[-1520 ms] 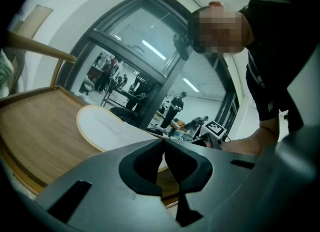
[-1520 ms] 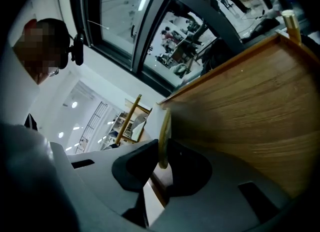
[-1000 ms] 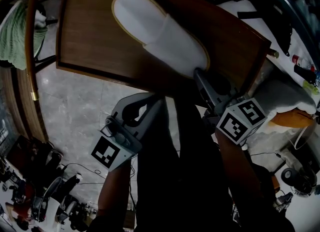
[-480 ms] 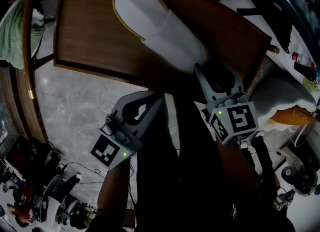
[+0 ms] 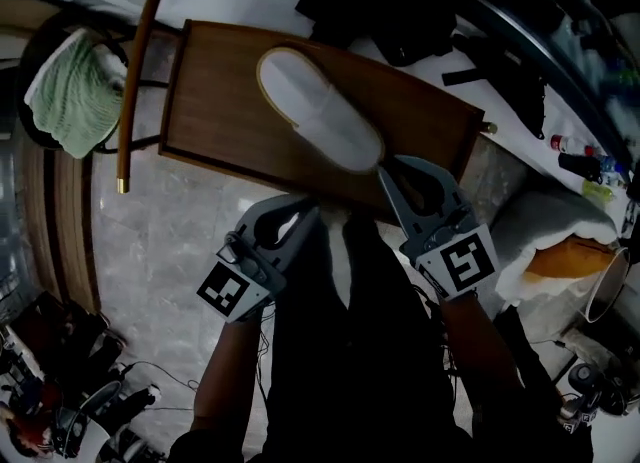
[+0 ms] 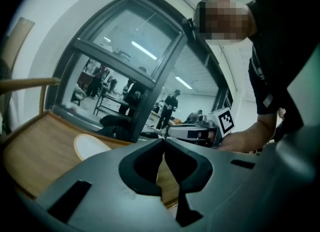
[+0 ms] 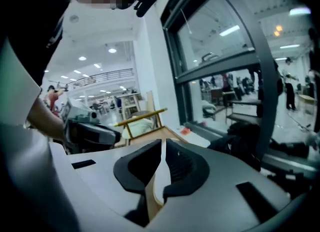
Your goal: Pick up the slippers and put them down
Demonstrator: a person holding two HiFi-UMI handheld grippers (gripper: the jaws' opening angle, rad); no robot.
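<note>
1. Wooden worktop (image 5: 210, 101): green cloth (image 5: 70, 91) draped on a chair at left; dark clothing (image 5: 400, 1) heaped beyond.
2. White slipper (image 5: 320, 116): laid flat on the worktop, unheld.
3. Right gripper (image 5: 385, 169): jaws just closing, now nearly together, nothing gripped; tips just beside the slipper's near end.
4. Left gripper (image 5: 308, 213): jaws together, empty.
</note>
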